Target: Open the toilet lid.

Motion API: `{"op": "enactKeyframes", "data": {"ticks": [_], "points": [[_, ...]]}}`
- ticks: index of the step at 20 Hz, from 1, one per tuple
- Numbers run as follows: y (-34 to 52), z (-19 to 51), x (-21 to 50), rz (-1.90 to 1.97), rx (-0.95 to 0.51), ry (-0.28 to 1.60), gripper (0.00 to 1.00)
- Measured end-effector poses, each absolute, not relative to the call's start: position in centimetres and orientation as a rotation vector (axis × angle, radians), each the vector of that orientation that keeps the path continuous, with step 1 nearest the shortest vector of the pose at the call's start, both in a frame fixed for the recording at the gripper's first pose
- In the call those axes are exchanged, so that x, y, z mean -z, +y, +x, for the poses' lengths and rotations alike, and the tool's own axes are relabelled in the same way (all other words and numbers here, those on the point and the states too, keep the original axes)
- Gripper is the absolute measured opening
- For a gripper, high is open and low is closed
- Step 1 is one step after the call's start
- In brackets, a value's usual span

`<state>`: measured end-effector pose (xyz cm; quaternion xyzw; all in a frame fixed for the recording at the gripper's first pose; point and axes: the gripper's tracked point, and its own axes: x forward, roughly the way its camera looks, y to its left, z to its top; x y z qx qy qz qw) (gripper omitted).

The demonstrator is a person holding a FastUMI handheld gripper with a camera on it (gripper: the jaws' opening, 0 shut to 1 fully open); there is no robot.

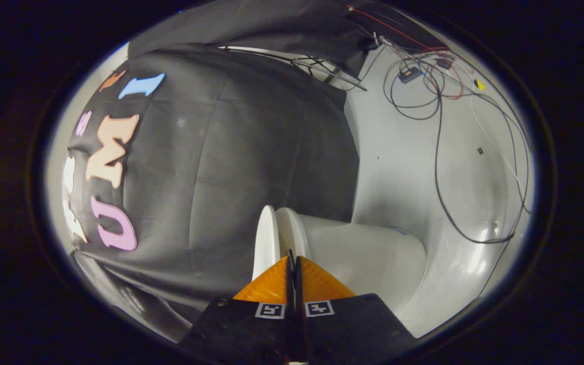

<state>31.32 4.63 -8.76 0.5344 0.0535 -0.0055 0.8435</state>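
Toilet close ahead, cloth wall beside it

The gripper (292, 263), fingers pressed together, points at the toilet lid (266, 243); loose cables (439, 152) cross the floor beyond the toilet.

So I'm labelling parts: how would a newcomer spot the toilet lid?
Find the white toilet standing between the black cloth wall and the white floor with cables. The lid is the thin white slab just beyond the closed claw, on the toilet's cloth side.
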Motion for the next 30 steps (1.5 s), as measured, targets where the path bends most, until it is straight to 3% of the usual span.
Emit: {"op": "enactKeyframes", "data": {"ticks": [16,30], "points": [[17.2,25.7,-7.5,0.610,-0.070,-0.001,0.00],[29.7,23.5,-13.8,0.112,-0.095,0.004,0.00]]}}
